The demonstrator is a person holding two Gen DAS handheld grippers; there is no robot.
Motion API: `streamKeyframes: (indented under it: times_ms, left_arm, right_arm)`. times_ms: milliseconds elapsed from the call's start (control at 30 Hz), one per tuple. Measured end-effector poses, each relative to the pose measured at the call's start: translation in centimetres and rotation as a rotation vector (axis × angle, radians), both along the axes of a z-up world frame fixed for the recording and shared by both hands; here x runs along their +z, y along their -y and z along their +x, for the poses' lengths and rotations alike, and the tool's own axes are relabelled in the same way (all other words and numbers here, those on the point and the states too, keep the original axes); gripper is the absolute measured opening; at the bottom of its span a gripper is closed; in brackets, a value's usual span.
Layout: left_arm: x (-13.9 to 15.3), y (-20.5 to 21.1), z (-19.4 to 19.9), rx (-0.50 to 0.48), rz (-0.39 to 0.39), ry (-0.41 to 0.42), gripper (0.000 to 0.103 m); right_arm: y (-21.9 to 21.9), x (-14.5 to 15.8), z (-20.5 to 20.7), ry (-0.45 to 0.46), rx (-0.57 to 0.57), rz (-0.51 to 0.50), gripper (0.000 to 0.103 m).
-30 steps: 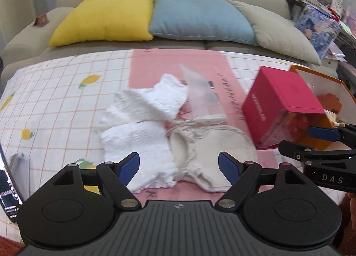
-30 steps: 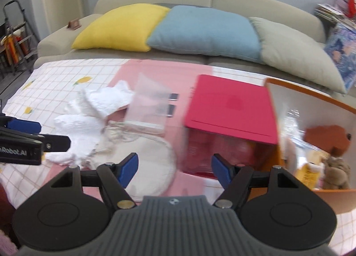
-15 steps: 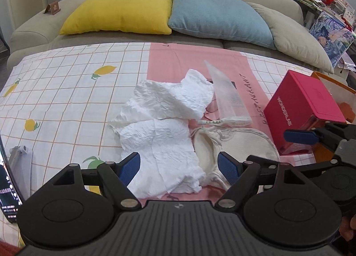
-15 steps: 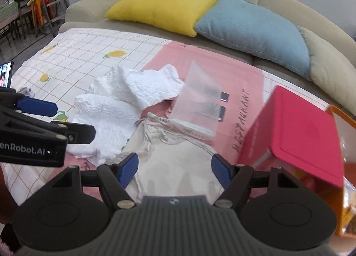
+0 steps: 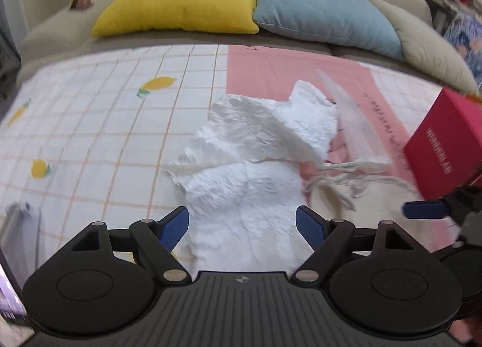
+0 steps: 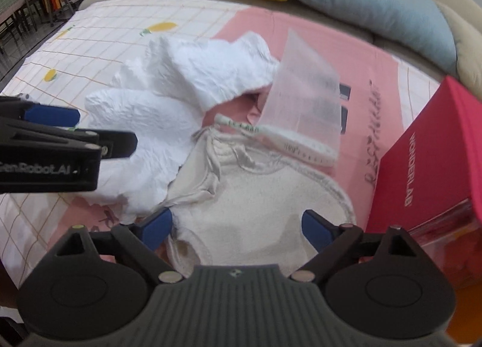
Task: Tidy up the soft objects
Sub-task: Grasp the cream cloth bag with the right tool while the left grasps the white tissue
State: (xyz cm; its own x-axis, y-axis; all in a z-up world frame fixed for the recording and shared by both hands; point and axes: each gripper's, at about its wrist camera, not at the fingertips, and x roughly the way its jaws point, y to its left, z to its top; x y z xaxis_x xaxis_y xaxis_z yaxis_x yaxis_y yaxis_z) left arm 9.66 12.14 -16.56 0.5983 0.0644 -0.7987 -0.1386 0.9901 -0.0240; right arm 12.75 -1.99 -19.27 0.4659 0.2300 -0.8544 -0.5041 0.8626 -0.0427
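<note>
Left gripper (image 5: 242, 223) spread wide, holding nothing, low over near edge of white cloth (image 5: 247, 196). Right gripper (image 6: 236, 228) likewise spread and empty, straddling cream pouch (image 6: 259, 211) just ahead of its fingertips.

White cloth crumpled in two lobes, dead ahead of left gripper; far lobe folded up and over. Cream pouch to right of it, edges touching or overlapping at the seam (cannot tell which lies on top). Drawstring (image 6: 211, 148) of pouch loose, trailing toward cloth. Clear plastic sleeve (image 6: 301, 100) beyond pouch, a white-handled item (image 6: 283, 140) lying at its near edge. Red box (image 6: 427, 166) hard right of right gripper, near pouch rim. All on checked and pink table cover (image 5: 90, 136).

Risks, as judged:
- Pinching only one layer of cloth: lobe unfolds and drags.
- Drawstring snagging cloth if either piece lifted alone.
- Grippers close side by side; crossing paths could knock fingers.
- Right gripper swinging outward could bump red box.
- Fingertips catching table cover with the fabric.
</note>
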Motion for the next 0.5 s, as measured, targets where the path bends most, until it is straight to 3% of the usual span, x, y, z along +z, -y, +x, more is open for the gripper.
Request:
streamKeyframes:
  times_ms: [100,233,433,500]
  left_arm:
    - [-1.1,-0.1,0.7,-0.003,0.016,-0.023,0.095]
    - [-2.1,-0.5,1.1,0.021,-0.001,-0.060,0.085]
    - [-2.5,0.4,0.9,-0.019,0.040,-0.073,0.062]
    - [-2.5,0.7,0.9,-0.041,0.045,-0.065,0.053]
  right_arm:
    - [0.2,-0.5,0.4,-0.039,-0.014,0.014,0.090]
    - [0.5,-0.6,0.4,-0.045,-0.017,0.027,0.089]
    - [0.1,-0.4,-0.1,-0.022,0.016,0.001,0.072]
    - [-0.2,-0.2,-0.4,-0.016,0.039,0.002,0.056]
